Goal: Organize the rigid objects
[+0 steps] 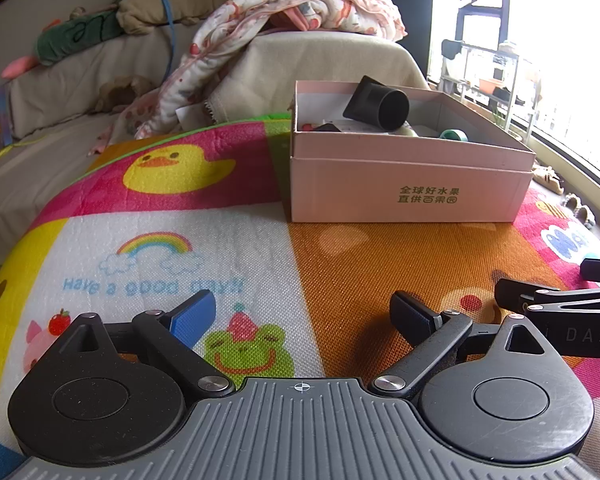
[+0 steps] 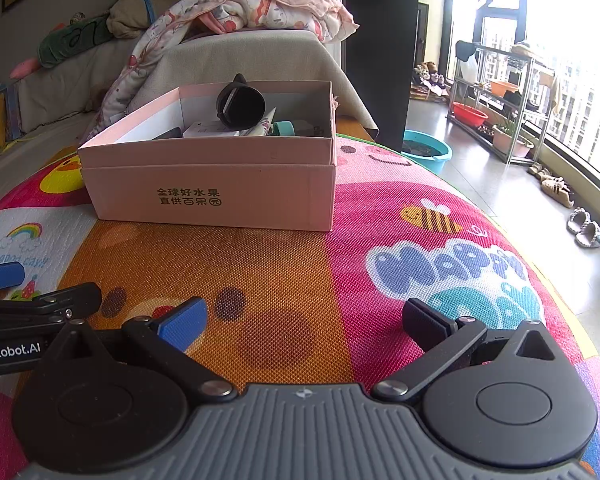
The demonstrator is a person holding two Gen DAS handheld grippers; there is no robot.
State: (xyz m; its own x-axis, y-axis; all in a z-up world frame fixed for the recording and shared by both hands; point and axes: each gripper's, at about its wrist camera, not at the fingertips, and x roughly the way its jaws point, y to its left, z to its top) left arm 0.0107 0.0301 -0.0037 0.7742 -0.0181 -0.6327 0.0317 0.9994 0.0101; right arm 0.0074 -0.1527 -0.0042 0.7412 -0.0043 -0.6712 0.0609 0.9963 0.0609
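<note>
Cartoon play mat (image 1: 228, 240) fills the lower half of both views, sofa (image 1: 60, 92) and crumpled blanket (image 1: 300, 8) behind it. Pink box (image 1: 404, 184) sits upper right in the left wrist view, upper left in the right wrist view. Black nozzle (image 1: 380, 104) pokes above its rim; teal ring (image 1: 454, 135) and other contents mostly hidden by the box wall, hard to identify. Left claw (image 1: 300, 316) spread wide, empty, low over the mat. Right claw (image 2: 304, 320) also spread, empty; in the left wrist view it is cut off at the right edge.
</note>
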